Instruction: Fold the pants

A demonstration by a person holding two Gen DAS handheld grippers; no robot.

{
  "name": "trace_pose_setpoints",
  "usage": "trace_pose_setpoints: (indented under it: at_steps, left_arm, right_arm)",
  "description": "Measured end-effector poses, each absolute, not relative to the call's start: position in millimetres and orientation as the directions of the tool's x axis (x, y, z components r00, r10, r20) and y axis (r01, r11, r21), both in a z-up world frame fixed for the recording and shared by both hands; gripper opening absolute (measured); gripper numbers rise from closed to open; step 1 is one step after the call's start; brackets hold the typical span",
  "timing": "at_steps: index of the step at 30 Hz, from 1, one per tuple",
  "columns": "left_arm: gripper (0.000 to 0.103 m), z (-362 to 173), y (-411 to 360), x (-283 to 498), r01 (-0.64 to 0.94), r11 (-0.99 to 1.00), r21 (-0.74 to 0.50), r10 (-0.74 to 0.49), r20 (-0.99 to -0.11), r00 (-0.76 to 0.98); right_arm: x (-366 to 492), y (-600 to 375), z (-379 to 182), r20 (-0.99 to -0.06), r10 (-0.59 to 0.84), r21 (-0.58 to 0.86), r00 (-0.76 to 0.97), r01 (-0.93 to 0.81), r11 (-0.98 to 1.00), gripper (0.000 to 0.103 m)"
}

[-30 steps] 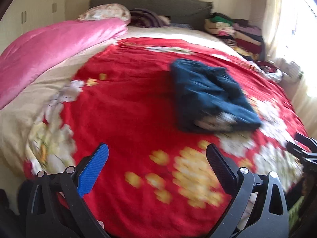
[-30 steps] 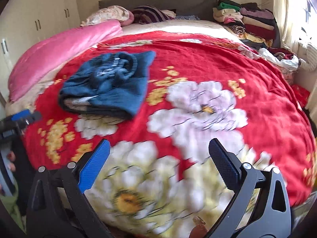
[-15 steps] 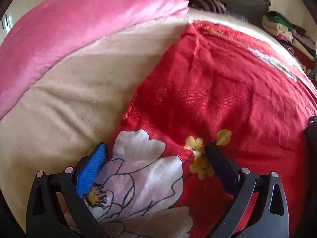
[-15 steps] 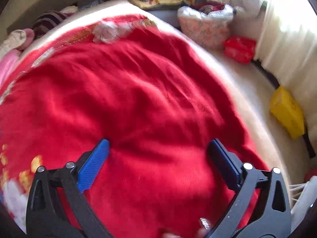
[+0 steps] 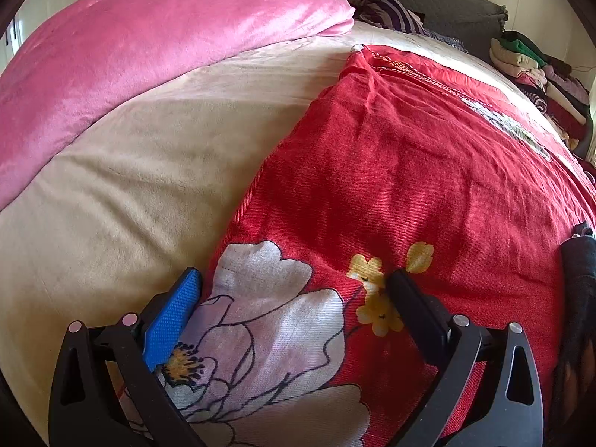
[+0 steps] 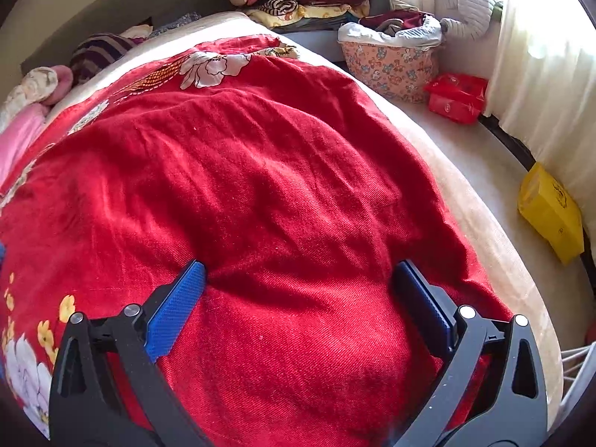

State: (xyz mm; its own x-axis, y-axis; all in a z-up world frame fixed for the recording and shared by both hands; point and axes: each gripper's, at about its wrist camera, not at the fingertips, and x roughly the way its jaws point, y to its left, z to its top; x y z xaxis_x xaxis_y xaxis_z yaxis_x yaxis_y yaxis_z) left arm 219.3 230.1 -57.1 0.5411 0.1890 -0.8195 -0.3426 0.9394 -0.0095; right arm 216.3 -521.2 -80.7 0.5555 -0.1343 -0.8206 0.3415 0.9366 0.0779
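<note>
Two claws rest low on the bed, both with their jaws wide apart and nothing between them but bedding. The left claw (image 5: 294, 294) presses onto the red floral blanket (image 5: 428, 171) at its edge, where it meets the beige sheet (image 5: 149, 171) and the pink quilt (image 5: 141, 44) beyond. The right claw (image 6: 300, 285) sits on plain red cloth near the bed's far side, with a patterned laundry basket (image 6: 387, 63) and a yellow bag (image 6: 551, 208) on the floor past it.

The pants are not clearly in either view. A dark shape (image 5: 577, 298) at the right edge of the left wrist view, just beside that claw, may be them, but it is too cut off to say. If so, they lie between the two claws, off to the side of each.

As cloth, pants should be soft and limp, light enough, sagging wherever unsupported. The thicker waistband or hems would likely give the surest hold; pinching a single layer risks dragging the blanket along too.
</note>
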Motion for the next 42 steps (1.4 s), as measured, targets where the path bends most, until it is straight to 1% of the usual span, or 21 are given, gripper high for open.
trace_pose_setpoints:
  at_steps: [42]
  left_arm:
    - [0.099,-57.8,228.5,218.7,-0.341,0.94,0.002,0.197,-0.82,0.538]
  right_arm:
    - [215.3,-521.8,-80.3,-0.821,-0.136,0.076,0.555,0.341,0.937,0.095]
